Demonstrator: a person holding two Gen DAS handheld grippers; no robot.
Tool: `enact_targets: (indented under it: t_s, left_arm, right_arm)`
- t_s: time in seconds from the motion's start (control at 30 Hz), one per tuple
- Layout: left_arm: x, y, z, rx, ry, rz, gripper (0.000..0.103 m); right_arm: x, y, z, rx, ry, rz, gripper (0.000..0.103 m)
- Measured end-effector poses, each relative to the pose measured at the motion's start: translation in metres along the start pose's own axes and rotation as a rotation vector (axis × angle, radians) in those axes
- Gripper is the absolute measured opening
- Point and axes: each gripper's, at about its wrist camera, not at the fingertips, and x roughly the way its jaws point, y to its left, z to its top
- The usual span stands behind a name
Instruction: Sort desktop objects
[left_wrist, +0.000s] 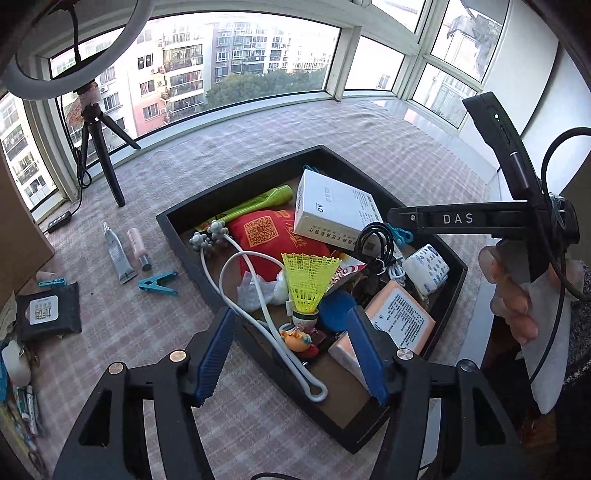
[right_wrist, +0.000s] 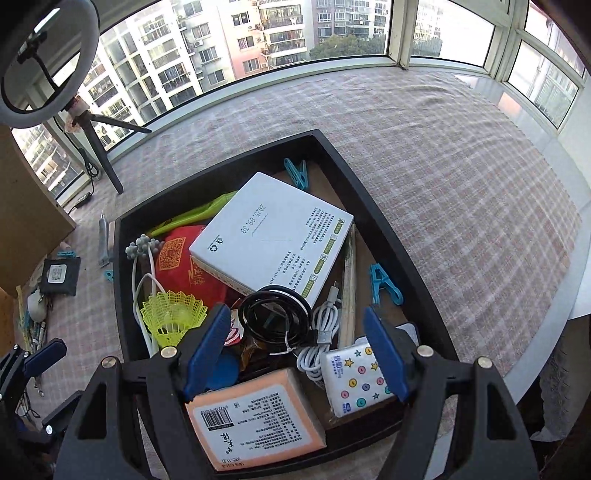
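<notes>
On the checked worktop (left_wrist: 166, 354) left of the black tray (left_wrist: 177, 218) lie a wipes pack (left_wrist: 48, 308), two tubes (left_wrist: 118, 254) and a teal clip (left_wrist: 157, 283). The left gripper (left_wrist: 291, 360), fingers spread and empty, hangs over the tray's near rim, the yellow shuttlecock (left_wrist: 308, 280) just beyond. The right gripper (right_wrist: 295, 356), fingers also spread, hovers above a black cable coil (right_wrist: 275, 314), partly covering the orange pack (right_wrist: 258, 417) and tissue pack (right_wrist: 356, 380).

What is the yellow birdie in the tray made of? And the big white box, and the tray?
The birdie looks like plastic: its bright yellow skirt is a molded net with see-through holes. The white box looks like matte cardboard, with sharp folded edges and print straight on it. The tray has smooth black walls, maybe plastic or painted wood; I can't tell which. Its brown floor looks like cardboard.
</notes>
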Motion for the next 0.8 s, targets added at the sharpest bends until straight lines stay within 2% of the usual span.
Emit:
enact_targets:
  t_s: [0.2, 0.5, 0.6, 0.67, 0.8]
  left_arm:
    - [-0.017, 0.027, -0.009, -0.068, -0.018, 0.059, 0.060]
    - [-0.053, 0.075, -0.031, -0.155, -0.065, 0.164, 0.061]
    - [-0.062, 0.096, -0.043, -0.196, -0.068, 0.214, 0.064]
    - [-0.067, 0.111, -0.054, -0.228, -0.063, 0.252, 0.070]
    - [-0.076, 0.139, -0.079, -0.287, -0.045, 0.343, 0.071]
  right_arm:
    - [-0.005, 0.029, -0.004, -0.046, -0.014, 0.025, 0.073]
    - [-0.014, 0.095, -0.016, -0.158, -0.031, 0.078, 0.073]
    - [-0.017, 0.120, -0.023, -0.202, -0.041, 0.087, 0.073]
    - [-0.017, 0.135, -0.028, -0.222, -0.039, 0.106, 0.073]
    - [-0.010, 0.161, -0.043, -0.246, -0.010, 0.149, 0.073]
